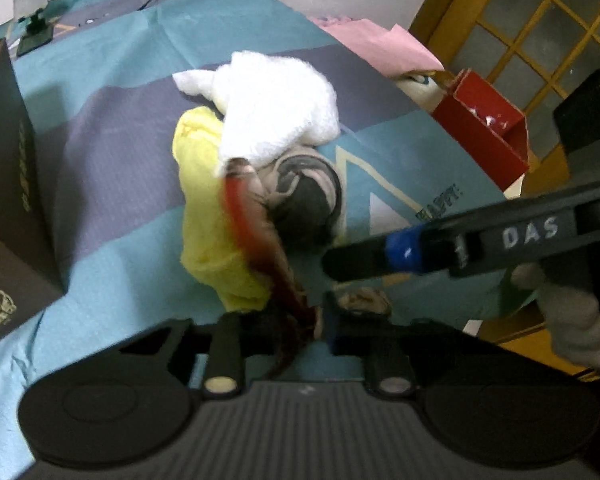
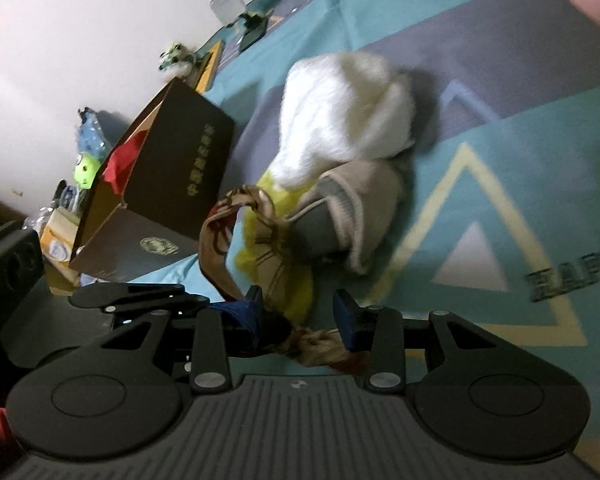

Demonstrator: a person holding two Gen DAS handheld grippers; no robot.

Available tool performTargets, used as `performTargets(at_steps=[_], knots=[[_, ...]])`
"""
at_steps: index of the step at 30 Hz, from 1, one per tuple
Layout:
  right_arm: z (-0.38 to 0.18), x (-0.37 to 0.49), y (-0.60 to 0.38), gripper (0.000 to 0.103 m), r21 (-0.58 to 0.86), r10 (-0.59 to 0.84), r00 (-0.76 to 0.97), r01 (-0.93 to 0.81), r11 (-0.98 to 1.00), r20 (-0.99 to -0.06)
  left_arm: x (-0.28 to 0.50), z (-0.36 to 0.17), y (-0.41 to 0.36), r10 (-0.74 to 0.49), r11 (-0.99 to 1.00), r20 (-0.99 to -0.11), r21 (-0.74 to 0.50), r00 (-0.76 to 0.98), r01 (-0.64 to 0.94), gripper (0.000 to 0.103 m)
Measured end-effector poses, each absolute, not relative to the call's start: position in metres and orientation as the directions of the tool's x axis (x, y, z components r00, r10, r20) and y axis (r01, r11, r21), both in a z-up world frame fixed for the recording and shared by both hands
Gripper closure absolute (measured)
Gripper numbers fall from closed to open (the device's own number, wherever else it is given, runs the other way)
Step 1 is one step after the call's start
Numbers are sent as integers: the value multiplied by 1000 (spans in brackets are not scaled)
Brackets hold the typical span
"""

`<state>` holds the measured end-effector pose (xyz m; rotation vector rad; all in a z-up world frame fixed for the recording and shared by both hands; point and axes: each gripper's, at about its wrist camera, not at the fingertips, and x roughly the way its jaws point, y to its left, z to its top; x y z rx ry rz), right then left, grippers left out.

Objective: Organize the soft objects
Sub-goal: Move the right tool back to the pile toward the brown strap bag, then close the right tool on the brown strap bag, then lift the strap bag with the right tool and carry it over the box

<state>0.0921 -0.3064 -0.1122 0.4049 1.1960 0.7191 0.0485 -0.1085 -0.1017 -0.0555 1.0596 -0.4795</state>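
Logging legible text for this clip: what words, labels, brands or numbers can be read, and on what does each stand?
"DAS": white letters on the right tool's arm.
"HAPPY" in part: dark letters on the bed sheet beside the triangle, cut off at the right wrist view's edge.
Gold characters down the dark box's side: too blurred to read.
Round gold emblem on the box's flap: unreadable.

— The white towel (image 1: 276,104) beside the dark box (image 2: 168,184)?
— Fluffy cloth. The box looks like matt card.
— The patterned scarf (image 1: 256,220) by it?
— Thin, slightly shiny fabric; the bedsheet (image 1: 112,128) underneath is smooth, matt cloth.
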Motion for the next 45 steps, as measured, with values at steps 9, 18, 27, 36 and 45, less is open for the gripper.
performTargets(at_steps=[9,18,27,36,45], knots=[[-100,94,-289,83,747,796,127,-284,601,-592,27,-82,-90,-412,899,-773,-260,482,352,99],[-56,103,-244,83,797,882,131,-383,467,-454,3,-24,-50,-371,923,-671,-188,642,337,99],[-18,113,-155,82,724,904,126,-558,406,-409,-9,14,22,-236,971,-581,-107,779,214,99],[-12,111,-59,82,639,884,141,-642,424,-445,-9,19,105,-119,992,-558,-92,821,81,99],[-29,111,-17,82,628,835,192,-579,521,-516,5,-8,174,-76,994,-634,-112,769,5,92]])
